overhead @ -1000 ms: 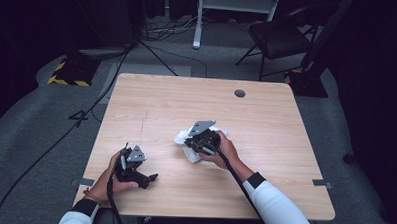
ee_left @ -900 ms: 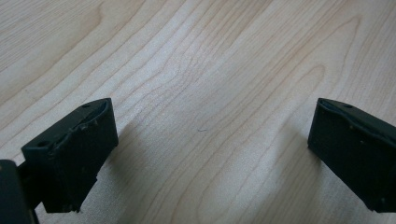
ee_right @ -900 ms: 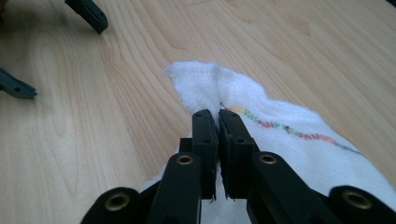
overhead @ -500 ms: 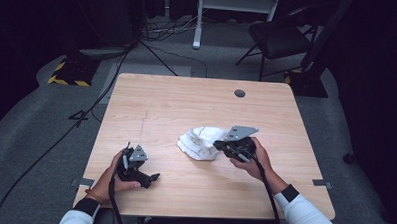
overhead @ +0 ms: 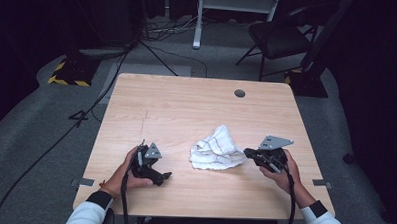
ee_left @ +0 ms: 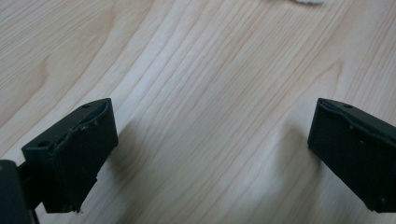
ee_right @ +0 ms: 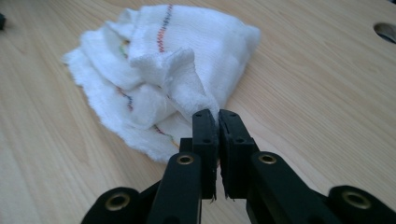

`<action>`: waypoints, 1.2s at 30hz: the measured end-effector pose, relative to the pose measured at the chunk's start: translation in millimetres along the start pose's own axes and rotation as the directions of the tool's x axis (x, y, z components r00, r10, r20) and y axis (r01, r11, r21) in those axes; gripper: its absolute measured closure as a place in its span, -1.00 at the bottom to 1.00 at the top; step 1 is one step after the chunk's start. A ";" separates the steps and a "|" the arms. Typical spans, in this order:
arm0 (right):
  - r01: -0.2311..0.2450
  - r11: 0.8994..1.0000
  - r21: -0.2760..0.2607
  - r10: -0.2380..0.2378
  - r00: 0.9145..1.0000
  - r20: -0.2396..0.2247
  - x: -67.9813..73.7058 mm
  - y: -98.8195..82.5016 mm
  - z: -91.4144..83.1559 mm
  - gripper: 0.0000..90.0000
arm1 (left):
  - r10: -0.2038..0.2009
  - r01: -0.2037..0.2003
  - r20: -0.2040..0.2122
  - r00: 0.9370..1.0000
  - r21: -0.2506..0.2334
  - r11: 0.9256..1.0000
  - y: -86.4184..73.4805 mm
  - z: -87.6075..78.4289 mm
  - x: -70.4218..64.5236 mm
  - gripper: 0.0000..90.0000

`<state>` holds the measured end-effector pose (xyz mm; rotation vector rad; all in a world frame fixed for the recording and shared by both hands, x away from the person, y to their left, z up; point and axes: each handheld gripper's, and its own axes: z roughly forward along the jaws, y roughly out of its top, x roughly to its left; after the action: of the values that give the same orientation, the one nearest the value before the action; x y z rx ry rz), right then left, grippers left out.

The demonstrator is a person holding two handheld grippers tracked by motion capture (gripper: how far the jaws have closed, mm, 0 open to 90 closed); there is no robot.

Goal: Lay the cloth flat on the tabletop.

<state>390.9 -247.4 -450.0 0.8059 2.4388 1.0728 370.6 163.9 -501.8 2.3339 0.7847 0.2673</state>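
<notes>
A crumpled white cloth (overhead: 218, 147) with thin coloured stripes lies on the wooden table (overhead: 186, 106), right of centre. My right gripper (overhead: 247, 152) sits at the cloth's right edge, pointing left. In the right gripper view its jaws (ee_right: 218, 114) are shut and pinch a raised fold of the cloth (ee_right: 163, 70). My left gripper (overhead: 164, 177) rests near the table's front left, held in a hand. In the left gripper view its jaws (ee_left: 210, 154) stand wide open over bare wood, with nothing between them.
A round cable hole (overhead: 239, 93) sits in the table's far right part. Beyond the table are a chair (overhead: 279, 37), a white stand (overhead: 235, 5) and cables on the grey floor. The table's front edge runs just below both hands.
My right gripper has moved to the right across the table, dragging the cloth with it. The left gripper has shifted slightly to the right.
</notes>
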 end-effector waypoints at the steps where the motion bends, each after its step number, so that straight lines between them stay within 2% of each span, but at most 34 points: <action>1: -0.011 1.000 0.007 0.011 1.000 0.005 -3.7 -3.7 0.0 0.92 | 0.003 -0.003 0.004 1.000 0.006 1.000 4.4 2.8 -2.0 -0.94; 4: -0.036 0.999 0.027 0.035 0.999 0.025 -12.8 -13.4 0.1 0.92 | 0.026 -0.026 0.019 0.999 0.008 1.000 18.3 11.2 -9.4 -0.84; 7: -0.052 0.998 0.042 0.050 0.998 0.041 -18.8 -20.7 0.8 0.91 | 0.032 -0.032 0.030 0.999 0.003 0.999 31.1 17.3 -14.8 -0.55; 8: -0.053 0.997 0.048 0.051 0.998 0.045 -20.3 -22.7 1.4 0.90 | 0.044 -0.044 0.044 0.998 0.001 0.999 36.0 19.3 -16.6 -0.59; 9: -0.056 0.997 0.054 0.053 0.997 0.048 -21.6 -24.5 2.1 0.89 | 0.060 -0.059 0.041 0.997 -0.016 0.998 40.4 20.7 -19.6 -0.67; 11: -0.056 0.996 0.065 0.052 0.997 0.055 -23.5 -27.3 3.7 0.81 | 0.079 -0.077 0.053 0.995 -0.035 0.996 49.8 23.5 -25.7 -0.58; 13: -0.057 0.996 0.068 0.053 0.997 0.060 -24.3 -28.9 4.0 0.74 | 0.087 -0.083 0.069 0.994 -0.060 0.995 59.2 26.8 -29.7 -0.62; 15: -0.052 0.997 0.054 0.050 0.998 0.047 -23.9 -28.9 3.2 0.64 | 0.100 -0.095 0.064 0.993 -0.079 0.992 67.6 30.3 -32.5 -0.58; 17: -0.043 0.999 0.029 0.042 0.999 0.022 -22.4 -27.2 2.4 0.36 | 0.105 -0.099 0.065 0.992 -0.086 0.991 75.6 35.0 -34.1 -0.56; 19: -0.039 0.999 0.021 0.039 0.999 0.006 -21.3 -26.0 2.3 0.30 | 0.113 -0.107 0.069 0.991 -0.086 0.991 79.1 37.0 -34.2 -0.55; 20: -0.019 1.000 0.013 0.020 1.000 -0.010 -17.4 -23.0 2.2 0.16 | 0.118 -0.113 0.059 0.991 -0.088 0.990 85.0 41.5 -34.8 -0.51; 21: -0.017 1.000 0.009 0.017 1.000 -0.017 -15.9 -22.0 2.3 0.12 | 0.120 -0.115 0.059 0.991 -0.087 0.990 87.6 44.1 -34.7 -0.47; 23: 0.002 1.000 0.007 -0.002 0.999 -0.040 -12.1 -19.3 1.7 0.04 | 0.128 -0.125 0.047 0.991 -0.075 0.989 91.8 48.8 -33.6 -0.34; 25: 0.023 1.000 0.005 -0.023 0.998 -0.059 -8.2 -17.2 0.4 -0.02 | 0.124 -0.121 0.059 0.991 -0.063 0.991 94.7 52.9 -32.1 -0.19; 27: 0.026 1.000 -0.001 -0.026 0.998 -0.066 -6.7 -16.4 -0.2 -0.06 | 0.132 -0.128 0.057 0.990 -0.061 0.990 95.3 54.2 -32.2 -0.11; 28: 0.027 1.000 -0.011 -0.028 0.997 -0.077 -3.5 -13.9 0.1 -0.15 | 0.143 -0.141 0.046 0.989 -0.053 0.989 95.9 57.3 -32.1 0.01; 31: 0.055 0.998 -0.006 -0.055 0.997 -0.058 4.2 -10.3 3.6 -0.14 | 0.164 -0.162 0.033 0.986 -0.033 0.986 95.1 58.2 -31.5 0.22; 32: 0.065 0.998 0.004 -0.064 0.997 -0.044 6.7 -9.6 5.7 -0.06 | 0.171 -0.171 0.020 0.985 -0.030 0.985 95.2 56.9 -31.0 0.33; 36: 0.081 0.996 0.043 -0.082 0.997 0.009 7.2 -12.0 12.0 0.54 | 0.205 -0.205 0.007 0.979 -0.021 0.978 93.6 50.3 -26.8 0.68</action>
<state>387.3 -242.9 -467.5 0.7165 2.4704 0.9877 411.9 64.8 -479.8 2.3973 0.5335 0.3514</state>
